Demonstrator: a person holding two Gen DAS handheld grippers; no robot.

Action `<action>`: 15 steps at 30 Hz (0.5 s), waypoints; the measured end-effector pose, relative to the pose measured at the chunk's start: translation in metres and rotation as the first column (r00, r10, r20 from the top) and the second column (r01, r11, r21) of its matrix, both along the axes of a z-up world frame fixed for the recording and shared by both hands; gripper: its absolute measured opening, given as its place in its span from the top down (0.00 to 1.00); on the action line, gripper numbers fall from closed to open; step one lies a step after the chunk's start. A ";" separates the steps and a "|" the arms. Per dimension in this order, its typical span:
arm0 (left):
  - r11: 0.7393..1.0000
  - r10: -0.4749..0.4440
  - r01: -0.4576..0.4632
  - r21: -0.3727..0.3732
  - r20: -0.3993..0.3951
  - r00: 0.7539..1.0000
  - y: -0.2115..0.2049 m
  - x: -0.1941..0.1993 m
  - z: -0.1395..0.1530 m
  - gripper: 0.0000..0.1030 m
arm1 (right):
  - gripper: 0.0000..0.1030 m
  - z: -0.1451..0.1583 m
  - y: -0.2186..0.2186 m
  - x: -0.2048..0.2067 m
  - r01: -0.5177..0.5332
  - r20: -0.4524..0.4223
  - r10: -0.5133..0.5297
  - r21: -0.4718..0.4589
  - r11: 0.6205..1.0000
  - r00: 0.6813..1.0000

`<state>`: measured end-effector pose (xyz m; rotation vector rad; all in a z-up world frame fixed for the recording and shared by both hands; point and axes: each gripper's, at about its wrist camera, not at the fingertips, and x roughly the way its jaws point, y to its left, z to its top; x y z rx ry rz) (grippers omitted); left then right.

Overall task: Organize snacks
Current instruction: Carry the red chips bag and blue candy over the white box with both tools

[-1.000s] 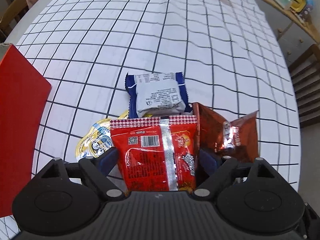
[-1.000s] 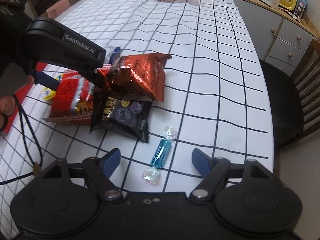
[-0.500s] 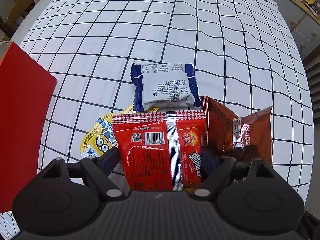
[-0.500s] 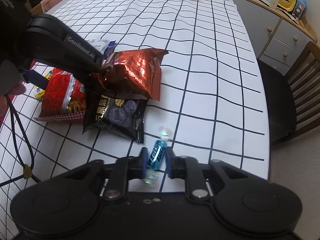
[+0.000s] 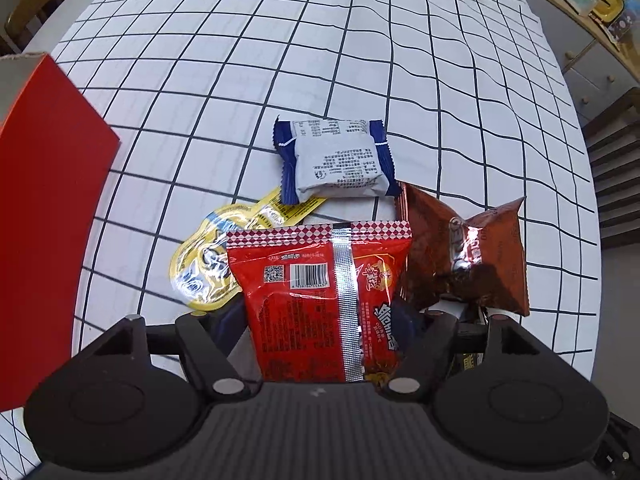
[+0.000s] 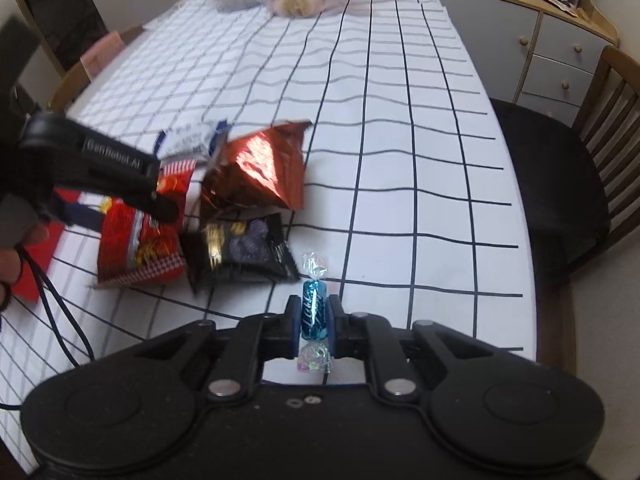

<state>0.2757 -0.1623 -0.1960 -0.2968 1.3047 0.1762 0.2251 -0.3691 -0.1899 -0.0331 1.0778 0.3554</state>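
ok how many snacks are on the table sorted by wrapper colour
red: 1, the red packet
brown: 1, the brown bag
blue and white: 1, the blue packet
yellow: 1, the yellow pouch
black: 1, the black packet
blue foil: 1, the candy
total: 6

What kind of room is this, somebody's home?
Probably a home dining room: a table under a checked cloth, wooden chairs drawn up to it, and a cabinet with drawers by the wall.

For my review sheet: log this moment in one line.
right gripper: shut on blue candy | left gripper: closing around red snack bag
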 end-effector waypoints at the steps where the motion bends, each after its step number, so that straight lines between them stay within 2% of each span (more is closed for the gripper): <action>1: 1.000 0.000 0.000 -0.006 0.004 1.000 0.002 -0.003 0.002 0.29 | 0.90 0.003 -0.001 -0.002 0.000 0.006 0.000 0.007 1.000 1.000; 9: 0.999 -0.005 0.007 -0.044 0.038 0.999 0.022 -0.023 0.023 0.29 | 0.89 0.031 0.004 -0.018 -0.003 0.051 0.000 0.057 0.998 0.999; 15: 0.998 -0.030 0.033 -0.046 0.067 0.997 0.040 -0.039 0.045 0.29 | 0.89 0.053 0.021 -0.030 -0.019 0.082 0.013 0.082 0.996 0.997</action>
